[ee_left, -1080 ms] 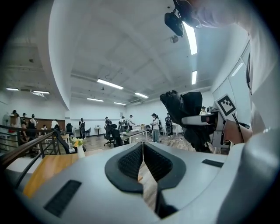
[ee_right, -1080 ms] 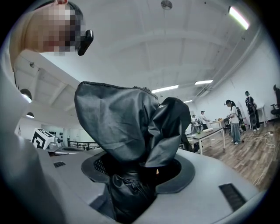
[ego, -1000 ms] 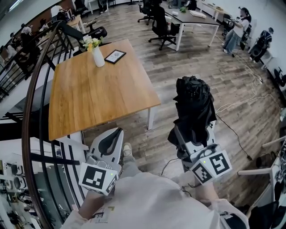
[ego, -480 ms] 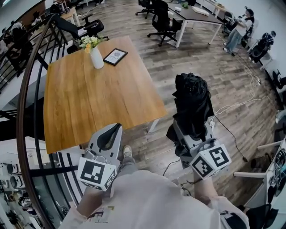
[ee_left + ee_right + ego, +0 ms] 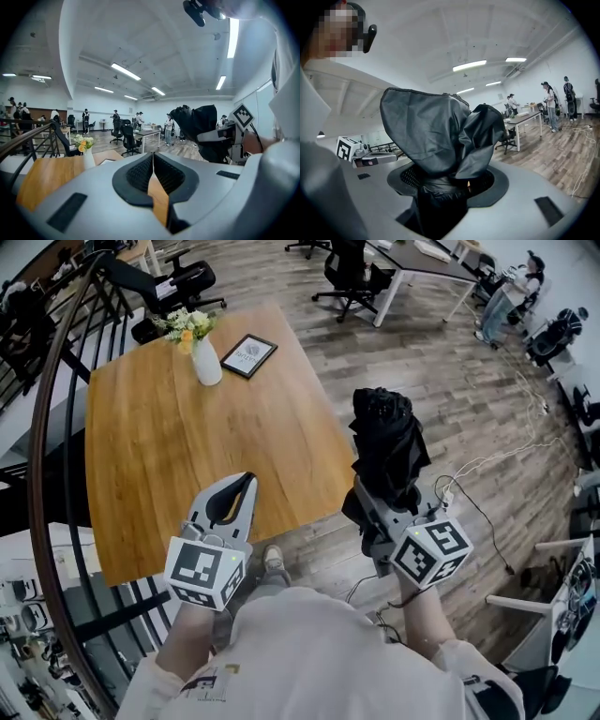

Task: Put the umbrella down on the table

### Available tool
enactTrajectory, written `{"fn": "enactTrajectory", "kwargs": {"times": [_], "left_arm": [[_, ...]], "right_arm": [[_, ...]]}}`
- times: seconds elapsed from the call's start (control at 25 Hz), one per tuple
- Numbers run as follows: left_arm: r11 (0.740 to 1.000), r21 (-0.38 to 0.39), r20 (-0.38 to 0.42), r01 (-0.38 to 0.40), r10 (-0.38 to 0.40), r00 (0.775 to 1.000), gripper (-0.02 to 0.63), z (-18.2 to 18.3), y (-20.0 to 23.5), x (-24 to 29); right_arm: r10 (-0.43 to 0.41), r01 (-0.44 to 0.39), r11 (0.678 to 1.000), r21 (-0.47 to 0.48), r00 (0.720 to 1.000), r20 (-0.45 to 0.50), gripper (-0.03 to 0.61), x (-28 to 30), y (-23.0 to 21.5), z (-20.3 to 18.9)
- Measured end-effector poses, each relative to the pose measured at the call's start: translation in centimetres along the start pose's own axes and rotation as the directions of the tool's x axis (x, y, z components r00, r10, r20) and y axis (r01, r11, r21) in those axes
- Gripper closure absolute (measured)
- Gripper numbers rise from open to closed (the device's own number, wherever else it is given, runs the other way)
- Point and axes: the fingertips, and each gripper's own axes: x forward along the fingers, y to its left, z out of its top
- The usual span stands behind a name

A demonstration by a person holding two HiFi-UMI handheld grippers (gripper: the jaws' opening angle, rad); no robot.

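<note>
A folded black umbrella (image 5: 386, 446) stands upright in my right gripper (image 5: 380, 491), just off the near right corner of the wooden table (image 5: 159, 446). In the right gripper view the jaws are shut on the umbrella (image 5: 440, 136), whose fabric bunches above them. My left gripper (image 5: 234, 491) hovers over the table's near edge, its jaws shut with nothing between them; in the left gripper view the left gripper (image 5: 152, 161) has its pads pressed together at the tips. The umbrella (image 5: 199, 124) shows there at the right.
A white vase of flowers (image 5: 202, 352) and a dark framed tablet (image 5: 248, 354) sit at the table's far end. A curved black stair railing (image 5: 42, 465) runs along the left. Office chairs (image 5: 352, 277), desks and people fill the background. Cables (image 5: 487, 460) lie on the floor at the right.
Both grippers have moved forward toward the table. The left one now hangs over the near edge, and the umbrella has come up beside the near right corner.
</note>
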Motion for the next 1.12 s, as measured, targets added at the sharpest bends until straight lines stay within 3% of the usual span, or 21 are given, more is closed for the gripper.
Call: {"fn": "enactTrajectory", "kwargs": {"times": [0.12,0.32,0.48,0.64,0.76,0.92,1.12], "left_arm": [[0.999,-0.028,-0.044,0.033,-0.034,0.998,0.591,-1.5,2.8,2.1],[0.994,-0.068,-0.141,0.082,-0.091,0.986,0.591,-5.3,7.8,6.9],[0.988,-0.112,-0.199,0.103,-0.124,0.972,0.591,-8.7,10.3,9.3],[0.982,-0.137,-0.194,0.128,-0.153,0.969,0.591,-10.0,11.0,10.9],[0.983,-0.142,-0.205,0.119,-0.147,0.968,0.591,-11.3,12.0,11.8],[0.976,-0.206,-0.201,0.072,-0.115,0.973,0.591,-13.9,13.2,12.3],[0.975,-0.221,-0.257,0.038,-0.096,0.962,0.591,-16.8,12.1,13.2]], "right_arm": [[-0.006,0.008,0.999,0.052,0.999,-0.036,0.298,4.4,-0.9,-1.1],[-0.041,0.044,0.999,0.018,0.990,-0.138,0.298,11.7,-2.5,-2.5],[-0.064,0.059,0.998,-0.030,0.967,-0.247,0.298,16.2,-3.6,-5.4],[-0.060,0.047,0.998,-0.044,0.936,-0.348,0.298,18.9,-4.6,-8.5],[-0.049,0.033,0.998,-0.044,0.910,-0.413,0.298,20.7,-4.5,-11.1],[-0.024,0.018,1.000,-0.017,0.879,-0.476,0.298,22.6,-3.8,-15.0],[-0.029,0.048,0.999,0.024,0.851,-0.524,0.298,23.2,-5.3,-18.8]]}}
